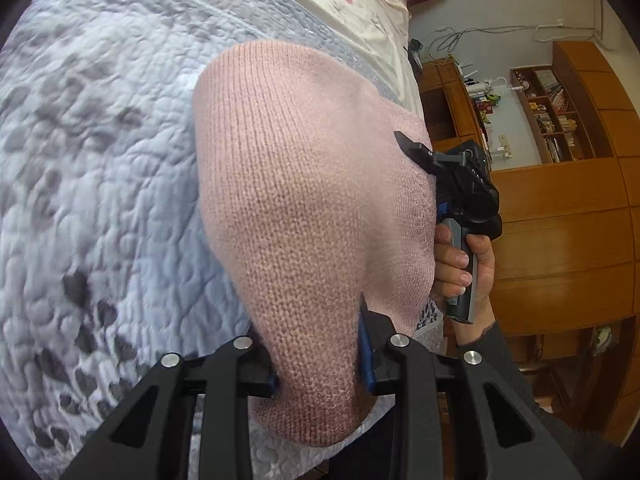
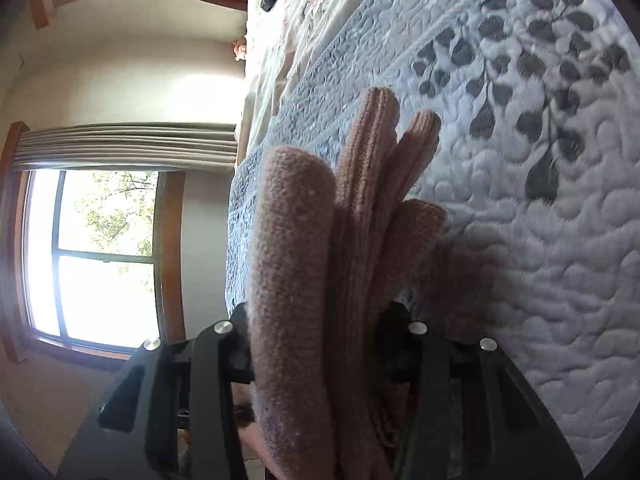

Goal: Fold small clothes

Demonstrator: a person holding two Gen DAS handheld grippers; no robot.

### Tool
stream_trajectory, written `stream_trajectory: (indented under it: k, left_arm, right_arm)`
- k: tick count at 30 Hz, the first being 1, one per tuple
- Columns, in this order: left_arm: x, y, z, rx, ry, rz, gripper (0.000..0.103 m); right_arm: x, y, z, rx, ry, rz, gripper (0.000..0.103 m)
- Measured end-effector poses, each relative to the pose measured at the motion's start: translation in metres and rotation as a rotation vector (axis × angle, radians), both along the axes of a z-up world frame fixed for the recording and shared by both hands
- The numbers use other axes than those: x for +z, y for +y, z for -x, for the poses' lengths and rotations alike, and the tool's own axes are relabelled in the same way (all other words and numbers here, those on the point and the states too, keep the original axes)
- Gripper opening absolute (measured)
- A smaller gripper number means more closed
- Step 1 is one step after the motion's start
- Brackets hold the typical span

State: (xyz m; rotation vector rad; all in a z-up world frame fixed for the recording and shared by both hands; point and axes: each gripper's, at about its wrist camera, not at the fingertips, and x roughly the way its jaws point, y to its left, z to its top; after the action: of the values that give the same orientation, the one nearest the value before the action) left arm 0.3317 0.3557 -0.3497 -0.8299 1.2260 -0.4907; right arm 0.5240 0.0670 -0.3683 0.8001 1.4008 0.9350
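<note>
1. A pink knit sweater [image 1: 304,216] lies folded on a quilted bedspread [image 1: 100,152], near the bed's edge, with both tongs holding it.
2. The left tongs [image 1: 320,372] are closed most of the way around a thick fold of the sweater, its knit bulging up between the jaws.
3. The right tongs [image 2: 320,364] grip a bundle of several stacked layers, the sweater [image 2: 348,240] fanning out ahead toward 12 o'clock.
4. In the left wrist view, the right tongs [image 1: 416,152] sit at 3 o'clock on the sweater's far side, held by a hand [image 1: 464,264].
5. Risk: the thick, springy knit could slide out of either grip, and the stacked layers would probably fan apart and undo the fold.
6. Risk: uneven pulling between the two sides would likely skew the fold.
7. Risk: the bed's edge is close at 3 o'clock in the left view; the garment could slip over it.
8. Open room: broad bare bedspread [image 2: 540,220] lies from 12 to 3 o'clock in the right wrist view, free for setting down.
</note>
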Motion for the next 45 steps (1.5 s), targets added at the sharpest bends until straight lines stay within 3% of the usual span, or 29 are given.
stream_trajectory:
  k: [3, 4, 6, 8, 10, 11, 13, 14, 16, 18, 19, 21, 23, 26, 27, 29, 31, 33, 35, 36, 37, 39, 41, 42, 45]
  left_arm:
    - [-0.027, 0.013, 0.038, 0.047, 0.051, -0.006, 0.034]
    - [-0.042, 0.017, 0.047, 0.083, 0.084, -0.028, 0.039]
    - [-0.061, 0.020, 0.057, 0.119, 0.131, -0.045, 0.044]
    - [-0.049, 0.029, 0.067, 0.185, 0.096, -0.054, 0.049]
    - [-0.013, 0.042, 0.082, 0.280, -0.026, -0.150, 0.058]
    - [0.006, 0.047, 0.090, 0.316, -0.105, -0.183, 0.058]
    - [0.033, 0.047, 0.097, 0.278, -0.228, -0.106, 0.058]
    - [0.040, 0.040, 0.095, 0.231, -0.254, -0.074, 0.058]
    - [0.038, 0.017, 0.084, 0.125, -0.250, -0.033, 0.058]
    - [0.011, 0.001, 0.078, 0.064, -0.195, -0.019, 0.056]
    - [-0.003, -0.007, 0.073, 0.044, -0.153, -0.028, 0.054]
    - [-0.035, -0.015, 0.070, 0.011, -0.077, -0.029, 0.048]
    - [-0.052, -0.020, 0.065, 0.007, -0.019, -0.023, 0.040]
    - [-0.023, -0.017, 0.059, -0.003, -0.081, 0.065, 0.040]
    - [-0.006, -0.012, 0.054, 0.001, -0.129, 0.065, 0.042]
    - [0.020, 0.008, 0.035, 0.043, -0.199, 0.070, 0.047]
    - [0.029, 0.029, 0.005, 0.080, -0.232, 0.071, 0.050]
    - [0.021, 0.040, -0.028, 0.081, -0.208, 0.042, 0.049]
    - [0.000, 0.039, -0.055, 0.057, -0.138, 0.006, 0.048]
    - [-0.012, 0.036, -0.066, 0.044, -0.102, -0.027, 0.042]
    - [-0.024, 0.036, -0.074, 0.038, -0.075, -0.043, 0.032]
    - [-0.037, 0.039, -0.080, 0.067, -0.041, -0.051, 0.019]
    - [-0.033, 0.041, -0.076, 0.075, -0.034, -0.069, 0.019]
    - [-0.024, 0.043, -0.067, 0.078, -0.055, -0.094, 0.022]
    - [0.013, 0.035, -0.036, 0.024, -0.170, -0.046, 0.023]
  right_arm:
    - [-0.034, 0.021, 0.030, 0.038, 0.057, 0.061, 0.050]
    - [-0.045, 0.022, 0.038, 0.042, 0.074, 0.116, 0.059]
    - [-0.050, 0.011, 0.045, 0.009, 0.088, 0.130, 0.061]
    - [-0.030, -0.009, 0.052, -0.067, 0.059, 0.130, 0.078]
    - [0.002, -0.026, 0.066, -0.112, -0.048, 0.152, 0.078]
    - [0.016, -0.028, 0.071, -0.115, -0.093, 0.150, 0.072]
    - [0.033, -0.024, 0.084, -0.070, -0.166, 0.169, 0.059]
    - [0.033, -0.019, 0.089, -0.037, -0.194, 0.226, 0.054]
    - [0.024, -0.001, 0.096, 0.009, -0.206, 0.356, 0.044]
    - [0.018, 0.005, 0.101, 0.018, -0.222, 0.410, 0.023]
    - [0.022, 0.005, 0.103, 0.007, -0.251, 0.416, 0.019]
    - [0.026, 0.000, 0.106, -0.027, -0.297, 0.431, 0.016]
    - [0.006, -0.008, 0.097, -0.060, -0.249, 0.487, 0.015]
    - [-0.007, -0.011, 0.093, -0.059, -0.208, 0.456, 0.023]
    - [-0.001, -0.012, 0.093, -0.053, -0.223, 0.460, 0.033]
    - [0.022, -0.020, 0.093, -0.096, -0.297, 0.467, 0.035]
    - [0.041, -0.018, 0.090, -0.114, -0.359, 0.436, 0.035]
    - [0.046, 0.000, 0.085, -0.046, -0.372, 0.424, 0.035]
    - [0.028, 0.020, 0.078, 0.054, -0.339, 0.460, 0.032]
    - [0.017, 0.026, 0.075, 0.084, -0.347, 0.512, 0.022]
    - [0.010, 0.028, 0.073, 0.098, -0.383, 0.587, 0.000]
    - [0.002, 0.018, 0.067, 0.085, -0.370, 0.586, 0.000]
    - [0.014, 0.016, 0.071, 0.088, -0.393, 0.595, 0.000]
    - [0.026, 0.018, 0.079, 0.097, -0.428, 0.591, 0.005]
    - [0.054, 0.024, 0.111, 0.153, -0.489, 0.519, 0.010]
